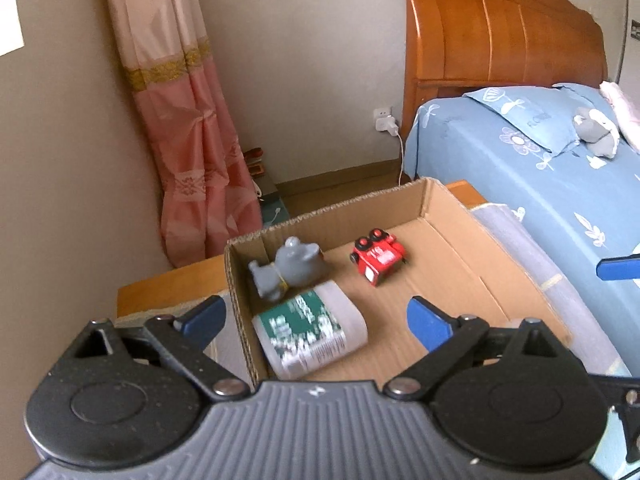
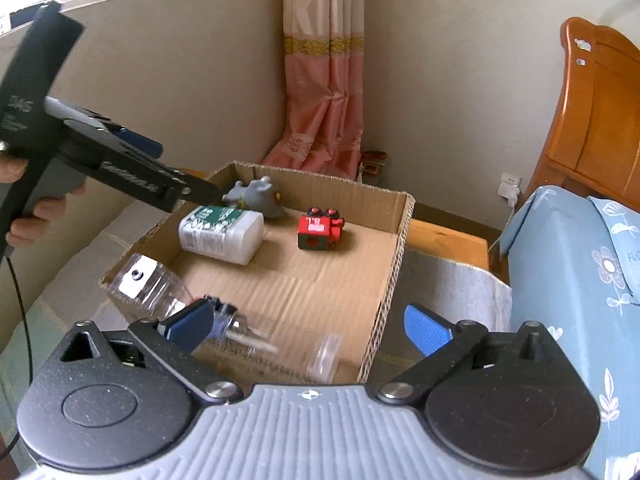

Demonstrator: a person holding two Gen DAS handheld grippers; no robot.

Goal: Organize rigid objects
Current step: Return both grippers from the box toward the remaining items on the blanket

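Clear plastic bottle lies tipped over the cardboard box near wall, just before my right tongs: light, stiff, slick, likely best gripped at the neck. Both right and left tongs gape wide, empty.

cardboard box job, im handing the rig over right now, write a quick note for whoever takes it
Left gripper: open, holding nothing, above the near left part of the cardboard box.
Right gripper: open, holding nothing, above the box's near edge.
In the box: grey elephant toy in the far left corner, white bottle with a green label lying on its side touching it, red toy car farther right, clear plastic bottle on its side near the front.
Done: four items boxed.
Left: no other loose rigid object is in view.
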